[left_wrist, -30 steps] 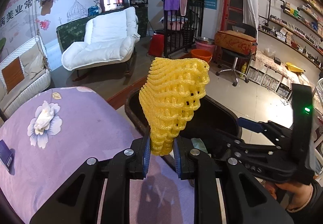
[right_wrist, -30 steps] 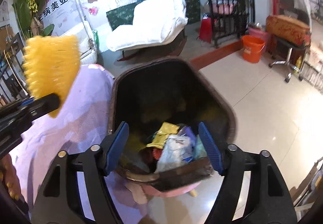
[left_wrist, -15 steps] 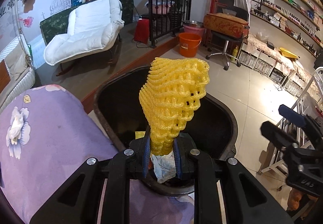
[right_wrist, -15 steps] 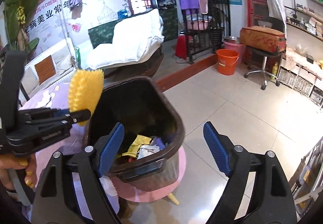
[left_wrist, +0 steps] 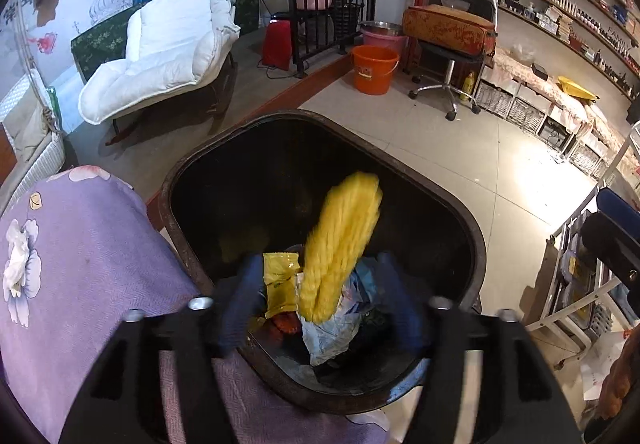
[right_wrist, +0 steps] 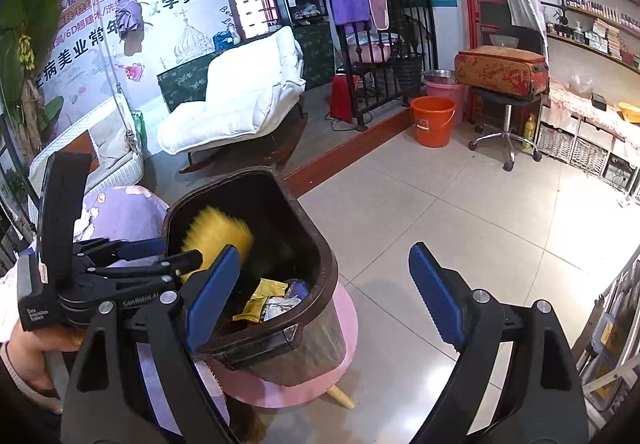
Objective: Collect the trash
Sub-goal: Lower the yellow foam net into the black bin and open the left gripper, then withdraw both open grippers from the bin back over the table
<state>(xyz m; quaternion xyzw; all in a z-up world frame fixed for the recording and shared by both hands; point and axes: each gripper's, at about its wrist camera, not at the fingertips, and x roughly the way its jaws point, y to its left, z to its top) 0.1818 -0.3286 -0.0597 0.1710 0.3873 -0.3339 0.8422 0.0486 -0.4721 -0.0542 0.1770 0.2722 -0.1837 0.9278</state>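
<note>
Left tongs (left_wrist: 320, 308) have just sprung apart and are opening, releasing the yellow foam net (left_wrist: 340, 248), now blurred and dropping inside the dark bin (left_wrist: 452, 203) onto other rubbish; right tongs (right_wrist: 324, 296) stand wide, empty; this item judged disposed.
</note>
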